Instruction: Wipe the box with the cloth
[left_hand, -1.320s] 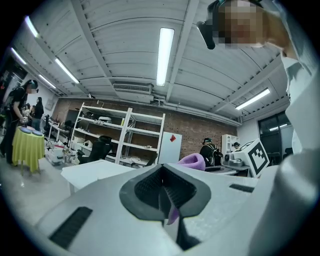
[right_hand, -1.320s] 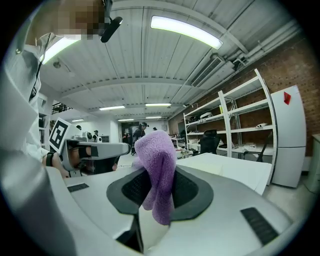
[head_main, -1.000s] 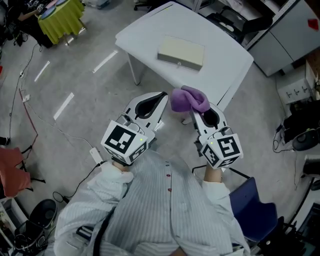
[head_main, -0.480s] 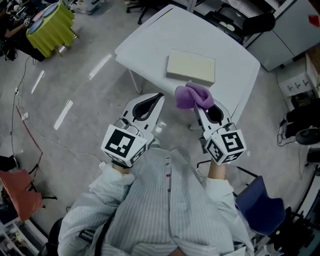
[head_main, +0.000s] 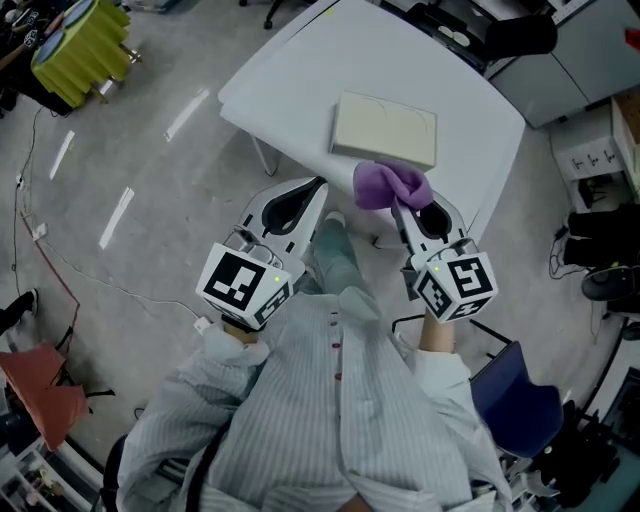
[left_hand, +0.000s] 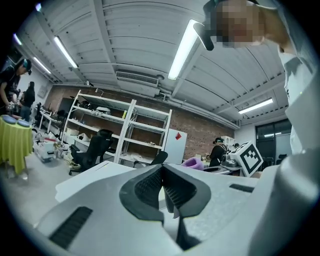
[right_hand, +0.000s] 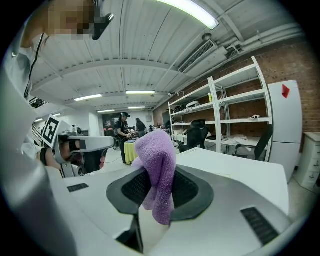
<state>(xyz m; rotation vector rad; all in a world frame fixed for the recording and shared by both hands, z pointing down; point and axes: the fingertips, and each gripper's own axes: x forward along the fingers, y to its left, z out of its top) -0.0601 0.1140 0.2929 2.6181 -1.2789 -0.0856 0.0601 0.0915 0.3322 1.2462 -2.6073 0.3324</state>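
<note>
A flat cream box (head_main: 385, 130) lies on the white table (head_main: 300, 75) ahead of me. My right gripper (head_main: 400, 203) is shut on a purple cloth (head_main: 390, 184), which bunches out past its tips just short of the box's near edge. In the right gripper view the purple cloth (right_hand: 157, 172) hangs pinched between the dark pads. My left gripper (head_main: 312, 187) is shut with nothing in it, held level beside the right one, off the table's near edge. The left gripper (left_hand: 162, 175) shows its pads pressed together in its own view.
A blue chair (head_main: 520, 410) stands at my lower right. A green-draped stand (head_main: 80, 45) is at the far left. Cables (head_main: 45, 250) trail over the grey floor. Shelving (left_hand: 120, 130) and people stand in the background.
I have stepped closer to the table. The box now lies nearer to the cloth in my right gripper. Both grippers keep their hold and spacing.
</note>
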